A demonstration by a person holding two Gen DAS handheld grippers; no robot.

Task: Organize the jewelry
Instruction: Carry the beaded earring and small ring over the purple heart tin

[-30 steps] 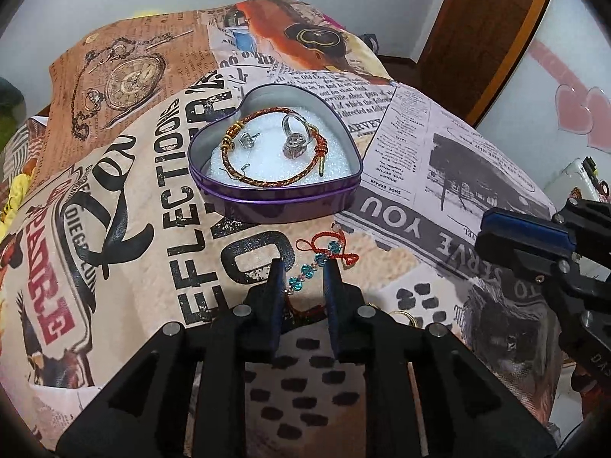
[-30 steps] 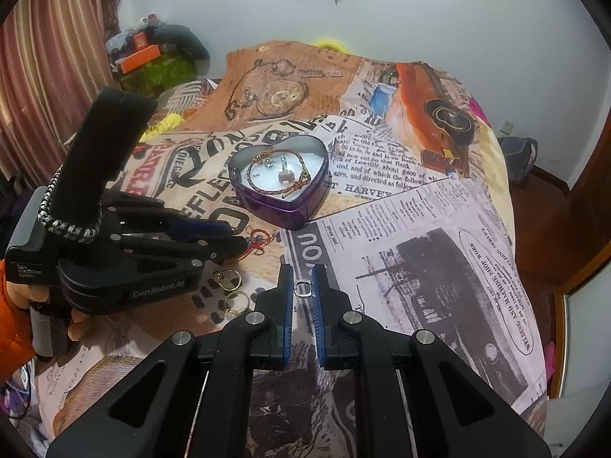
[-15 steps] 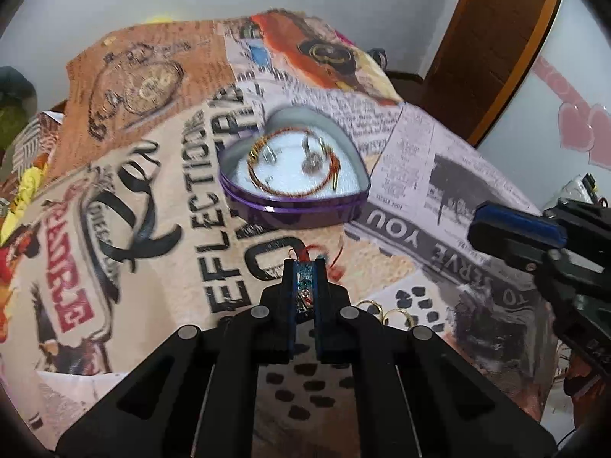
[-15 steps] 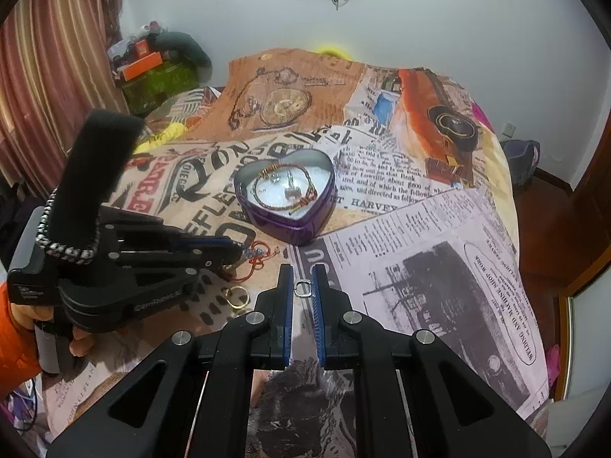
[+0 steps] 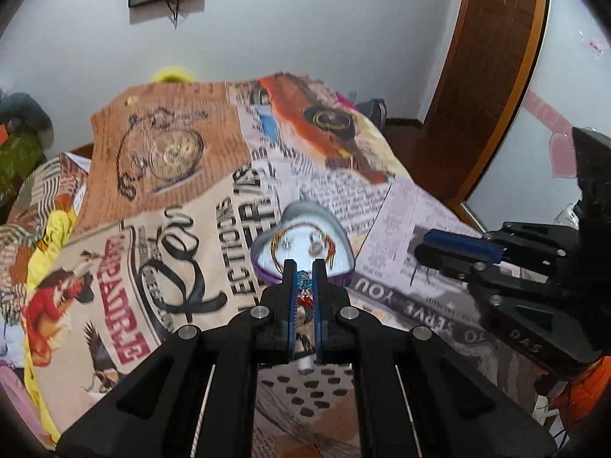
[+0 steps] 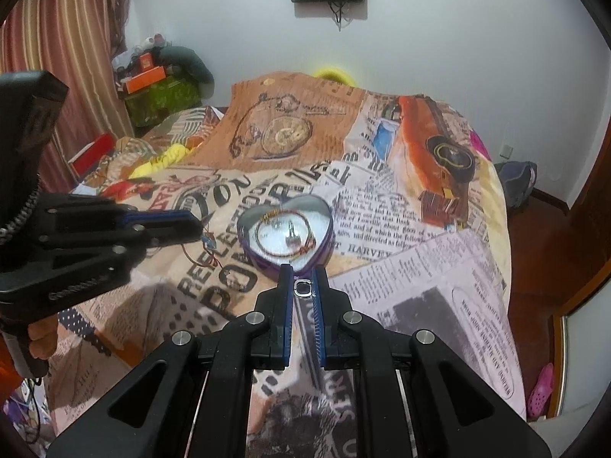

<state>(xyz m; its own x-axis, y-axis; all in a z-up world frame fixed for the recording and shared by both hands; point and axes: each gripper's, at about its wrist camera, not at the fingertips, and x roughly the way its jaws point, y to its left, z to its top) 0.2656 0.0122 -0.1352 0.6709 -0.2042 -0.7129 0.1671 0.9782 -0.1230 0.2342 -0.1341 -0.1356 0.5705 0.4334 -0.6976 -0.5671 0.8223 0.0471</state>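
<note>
— Two grippers, one in each of a person's hands, over a bed with a newspaper-print cover (image 6: 439, 267). What does the left one hold?

— The left gripper (image 5: 304, 267) is clamped on a red cord bracelet (image 5: 304, 293) with blue beads. The jaws have just closed onto it; only a narrow slit stays between the pads. Seen from the right wrist, the bracelet (image 6: 200, 246) dangles from the tips, clear of the cover.

— And the right one?

— The right gripper (image 6: 303, 276) pinches one small silver ring (image 6: 303, 289) between its fingertips, jaws nearly together, just in front of the tin.

— How many things are in the tin?

— One heart-shaped purple tin (image 6: 324, 229) sits mid-bed, lid off, white lining. Inside lies one braided red-and-gold bangle (image 6: 284, 234) and a few small silver pieces, too blurred to count.

— Room to move?

— Bare cover lies all around the tin. The bed's right edge drops to a wooden floor (image 6: 542, 236); a striped curtain (image 6: 68, 57) hangs far left.
</note>
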